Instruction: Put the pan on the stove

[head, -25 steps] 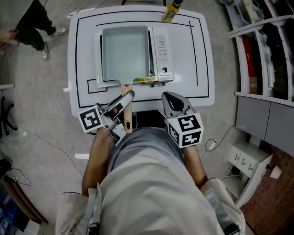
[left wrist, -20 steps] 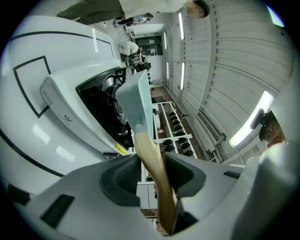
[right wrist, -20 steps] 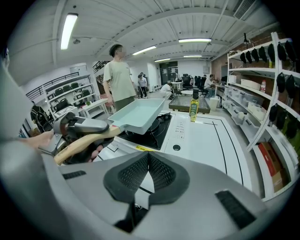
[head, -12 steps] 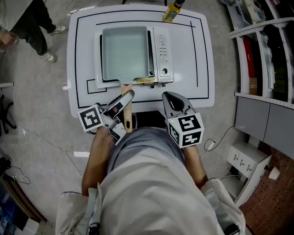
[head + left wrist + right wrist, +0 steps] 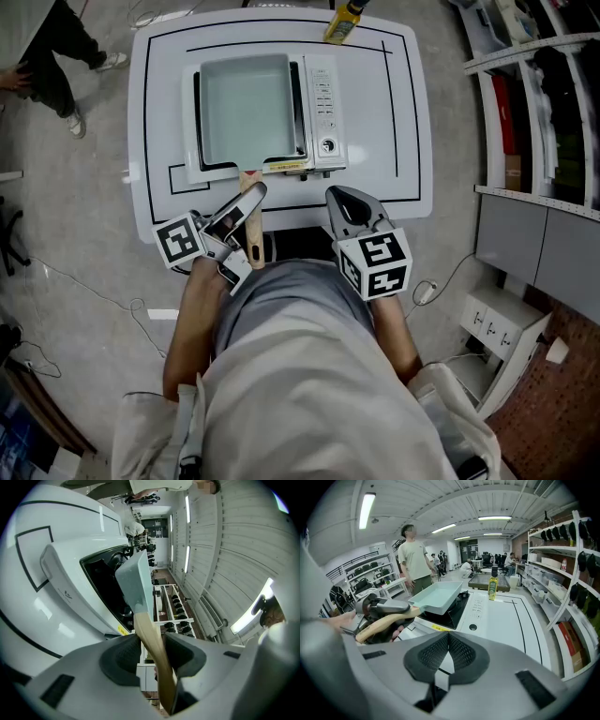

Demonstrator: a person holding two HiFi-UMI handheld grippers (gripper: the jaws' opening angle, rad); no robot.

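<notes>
The left gripper (image 5: 248,197) has its jaws squeezed tight on the wooden handle (image 5: 157,660) of the pale green pan (image 5: 246,108). The pan is over the stove (image 5: 322,112), nearer the left edge of the tabletop (image 5: 403,112). The right gripper (image 5: 345,202) is by the edge nearest the person. Its jaws are pressed together with nothing in them.

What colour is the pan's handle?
The pan handle is light tan wood; left gripper view shows it best.
</notes>
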